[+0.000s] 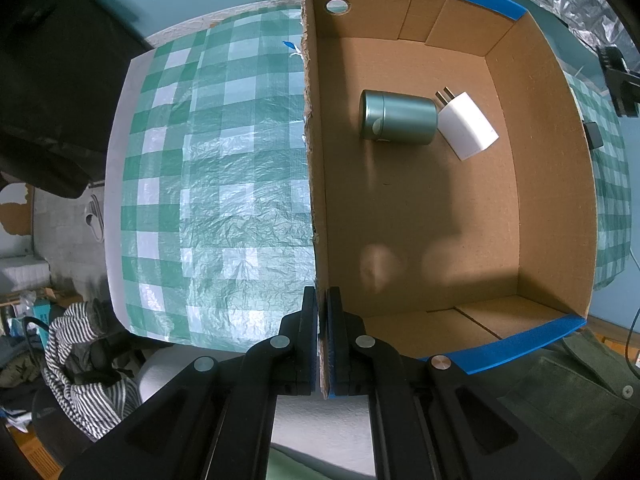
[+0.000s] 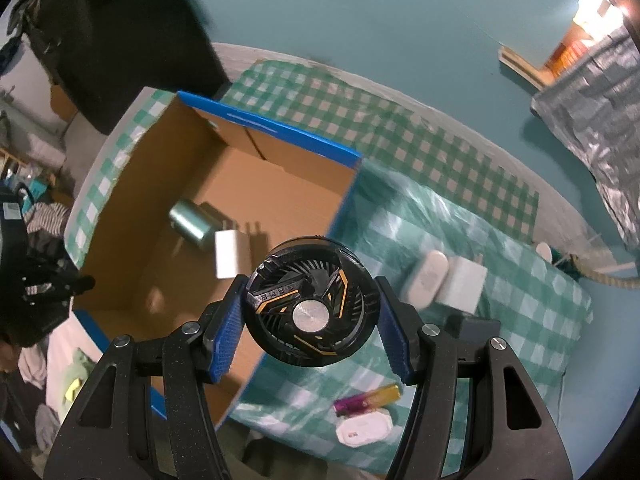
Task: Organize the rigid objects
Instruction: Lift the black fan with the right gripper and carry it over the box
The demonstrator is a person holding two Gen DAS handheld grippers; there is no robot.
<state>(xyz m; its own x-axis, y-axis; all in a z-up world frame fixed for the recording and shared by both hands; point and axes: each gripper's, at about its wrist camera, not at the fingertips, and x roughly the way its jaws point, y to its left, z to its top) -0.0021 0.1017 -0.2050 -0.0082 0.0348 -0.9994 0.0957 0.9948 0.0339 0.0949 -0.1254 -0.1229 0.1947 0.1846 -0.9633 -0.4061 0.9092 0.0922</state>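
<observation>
The box wall (image 1: 316, 200) is pinched by the shut left gripper (image 1: 323, 320); the round fan (image 2: 310, 304), clamped half-wide in the right gripper (image 2: 310, 312), is best lowered clear of the green canister (image 2: 190, 222).

Teal wall (image 2: 400, 20) behind; green-checked cloth covers the tabletop (image 1: 208, 184); striped clothing (image 1: 80, 360) heaped below — crinkled silver foil sheet (image 2: 600, 120) at right.

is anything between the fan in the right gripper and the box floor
Nothing visible blocks it. The fan hangs over the near wall of the box; the green can and white charger lie farther in, leaving bare floor.
</observation>
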